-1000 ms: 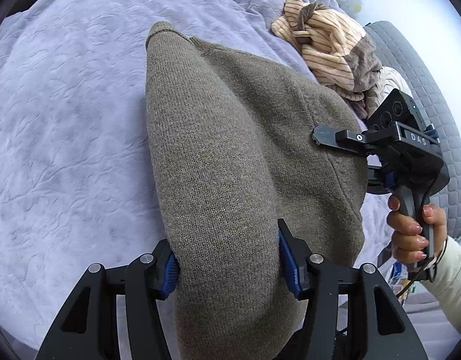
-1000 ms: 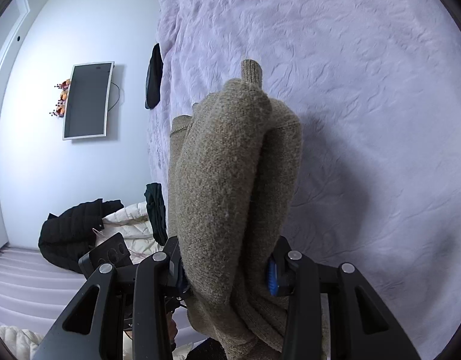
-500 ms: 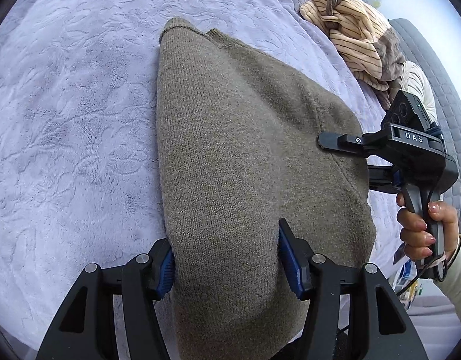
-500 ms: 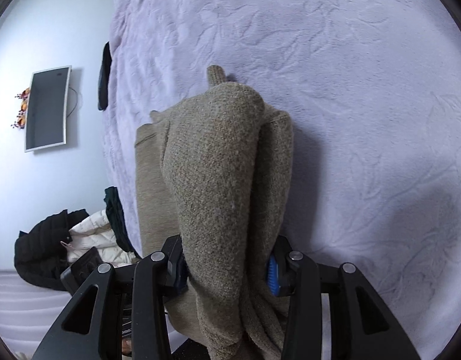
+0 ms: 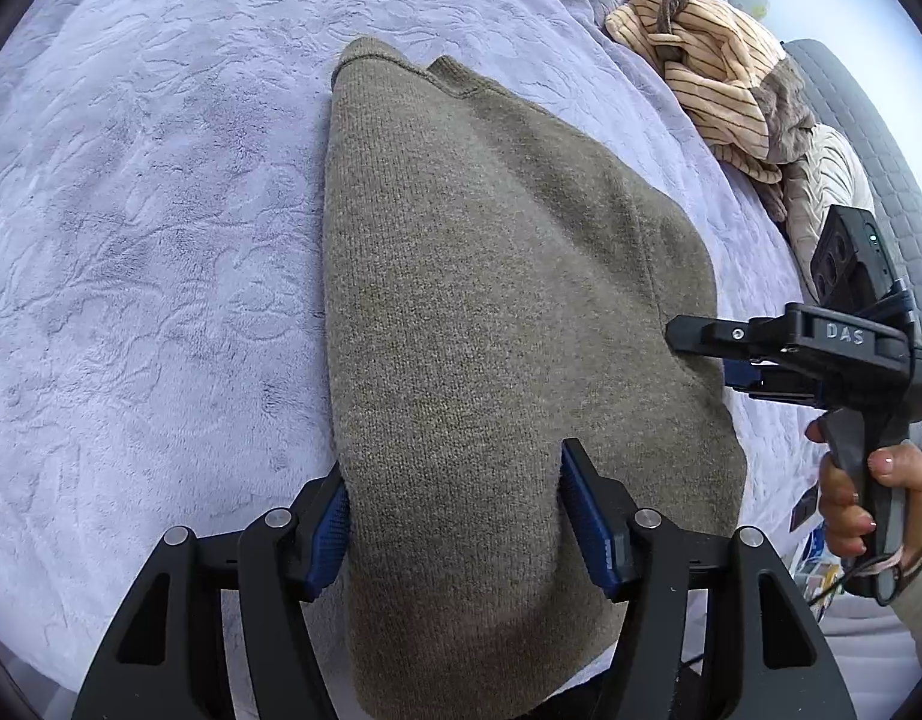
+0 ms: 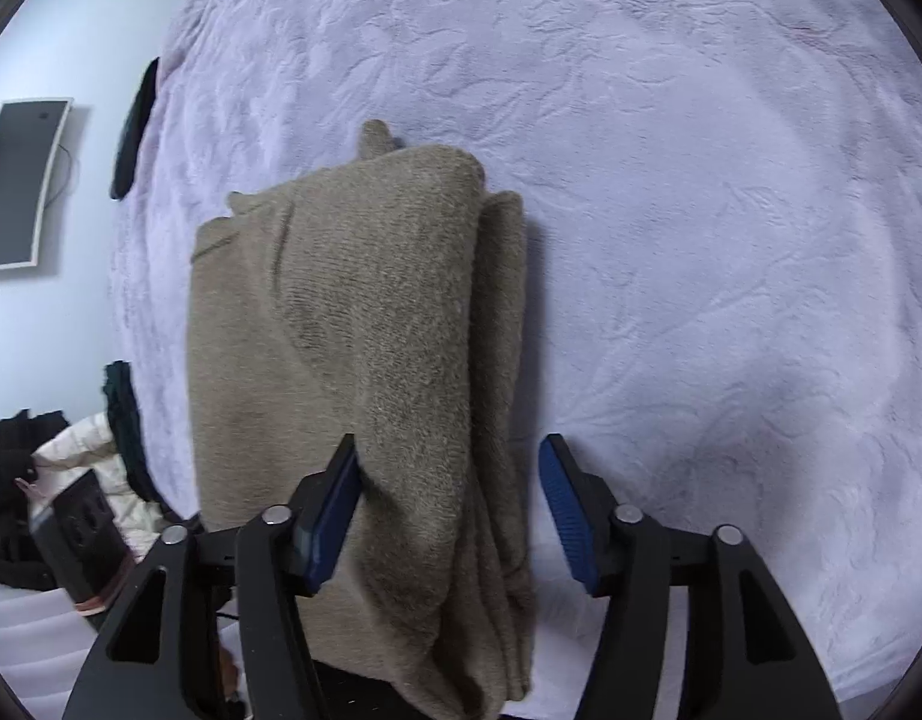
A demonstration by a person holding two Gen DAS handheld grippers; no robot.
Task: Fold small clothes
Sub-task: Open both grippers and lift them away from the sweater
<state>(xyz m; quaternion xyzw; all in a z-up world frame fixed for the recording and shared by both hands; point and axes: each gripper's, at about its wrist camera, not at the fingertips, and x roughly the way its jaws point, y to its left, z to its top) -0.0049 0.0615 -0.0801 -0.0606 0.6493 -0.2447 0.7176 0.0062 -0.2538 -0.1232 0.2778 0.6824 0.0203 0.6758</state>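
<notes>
Item: my left hand-held gripper [image 5: 455, 516], jaws closed on the near hem of the olive knit sweater [image 5: 490, 312], blue pads pressing both sides of a thick bunch of wool; held so, I judge, to keep that corner pinned while the fold is laid flat. Item: my right hand-held gripper [image 6: 449, 498], jaws parted wide; the folded edge of the sweater [image 6: 365, 324] lies between them, the left pad touching the cloth, the right pad standing clear, so it carries nothing. In the left view it reaches in level from the side, its finger tip at the sweater's right edge, my right hand [image 5: 862, 498] wrapped round the pistol grip below. Item: the sweater itself, lying on the lilac bedspread [image 5: 137, 228], folded into a long stack with the ribbed neck end farthest from me; the fold looks nearly set down, a judgement only. Item: a heap of striped tan clothes [image 5: 706, 66] near the far edge of the bed, well apart from the sweater. Item: a wall screen [image 6: 23, 180] beyond the bed, and dark clothes [image 6: 11, 480] piled low at left.
</notes>
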